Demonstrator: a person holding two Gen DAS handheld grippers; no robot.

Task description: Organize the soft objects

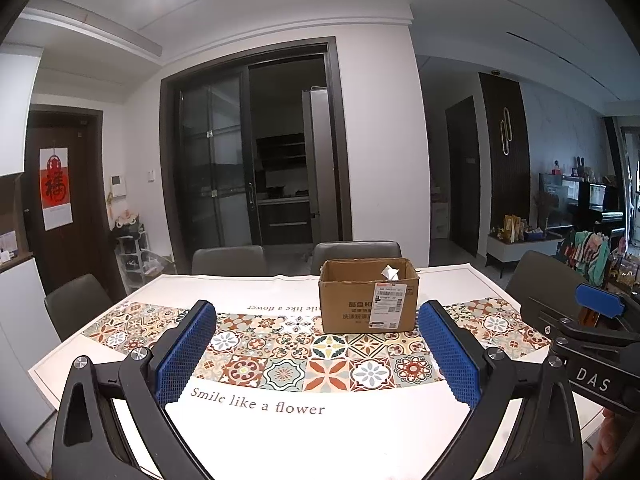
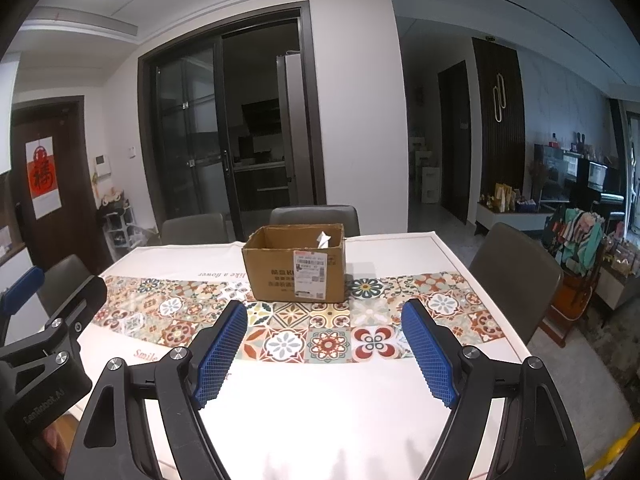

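Both tools are empty, jaws wide apart: the left tool [image 1: 316, 354] and the right tool [image 2: 324, 350] hover over the near part of the surface [image 1: 280, 440]. The cardboard box [image 1: 368, 300] stands at 12 o'clock from them, on the tiled pattern of the cloth. A small white thing [image 1: 391, 272] shows above the box's rim at its far right corner; I cannot tell what it is. No other soft object is visible, so I judge the task nearly done or not yet begun. To do well, check the box first and approach from above.

The left view shows the complete printed words; the right view shows more floor at 3 o'clock and the box interior a little better.
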